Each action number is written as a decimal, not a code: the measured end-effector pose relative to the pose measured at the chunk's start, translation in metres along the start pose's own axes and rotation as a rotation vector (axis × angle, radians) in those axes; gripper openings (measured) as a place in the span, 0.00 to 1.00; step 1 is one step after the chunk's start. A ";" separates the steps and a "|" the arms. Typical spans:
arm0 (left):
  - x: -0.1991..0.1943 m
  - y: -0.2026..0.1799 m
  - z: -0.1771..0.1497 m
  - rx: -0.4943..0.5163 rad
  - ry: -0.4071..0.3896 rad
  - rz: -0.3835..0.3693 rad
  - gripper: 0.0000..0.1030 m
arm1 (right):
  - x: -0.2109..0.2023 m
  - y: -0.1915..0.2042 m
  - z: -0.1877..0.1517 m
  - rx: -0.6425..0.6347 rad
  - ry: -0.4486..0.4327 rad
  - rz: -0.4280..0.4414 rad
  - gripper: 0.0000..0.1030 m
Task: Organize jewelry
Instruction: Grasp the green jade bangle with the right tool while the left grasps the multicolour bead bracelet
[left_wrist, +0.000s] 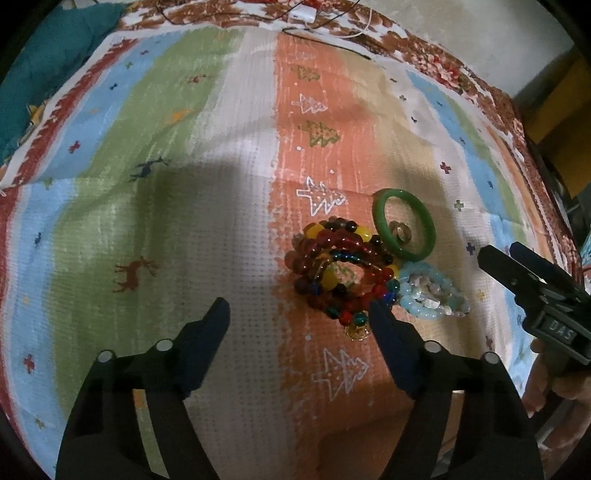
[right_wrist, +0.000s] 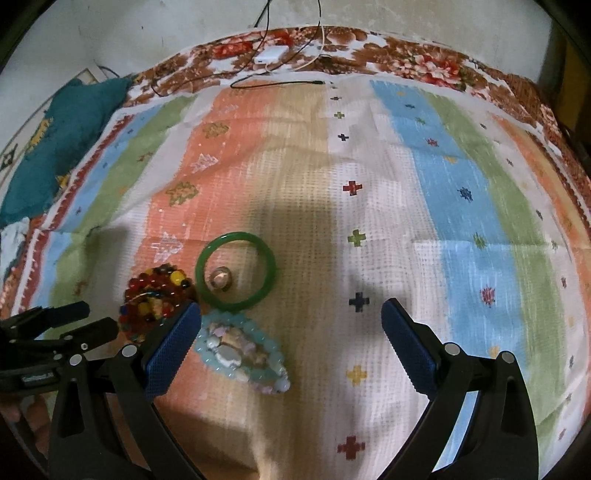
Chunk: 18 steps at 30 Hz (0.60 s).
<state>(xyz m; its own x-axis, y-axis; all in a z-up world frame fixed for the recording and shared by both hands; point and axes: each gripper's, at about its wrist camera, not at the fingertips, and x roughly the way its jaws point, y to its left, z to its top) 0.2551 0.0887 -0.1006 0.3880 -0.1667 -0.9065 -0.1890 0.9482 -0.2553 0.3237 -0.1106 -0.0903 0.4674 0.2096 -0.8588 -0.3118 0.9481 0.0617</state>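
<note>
Jewelry sits bunched on a striped, waffle-textured cloth (right_wrist: 369, 229) as I hold both grippers above it, jaws spread wide and grasping nothing. The left gripper (left_wrist: 299, 314) hovers just beside a heap of red, yellow and dark glass-bead bracelets (left_wrist: 340, 273); the right gripper (right_wrist: 291, 314) hangs over bare cloth, its left pad close to a pale blue beaded bracelet (right_wrist: 243, 350) mixed with shell-like chips. A smooth, glossy green bangle (right_wrist: 236, 271) lies flat nearby, a small metal ring (right_wrist: 221, 278) resting inside its circle. I judge the sorting barely begun: all pieces crowd together, touching or nearly so, and no box or tray is visible.
</note>
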 end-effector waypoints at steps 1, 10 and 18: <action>0.002 0.000 0.000 -0.004 0.008 -0.004 0.68 | 0.003 0.000 0.001 0.004 0.005 0.002 0.96; 0.013 0.002 0.002 -0.028 0.052 -0.054 0.46 | 0.027 -0.002 0.009 0.028 0.047 0.016 0.78; 0.021 0.001 0.003 -0.042 0.076 -0.083 0.29 | 0.050 -0.001 0.013 0.040 0.094 0.049 0.58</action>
<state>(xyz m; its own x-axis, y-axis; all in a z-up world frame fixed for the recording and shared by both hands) 0.2657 0.0868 -0.1184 0.3348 -0.2658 -0.9040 -0.1971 0.9184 -0.3430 0.3579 -0.0976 -0.1267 0.3726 0.2342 -0.8980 -0.2981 0.9465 0.1231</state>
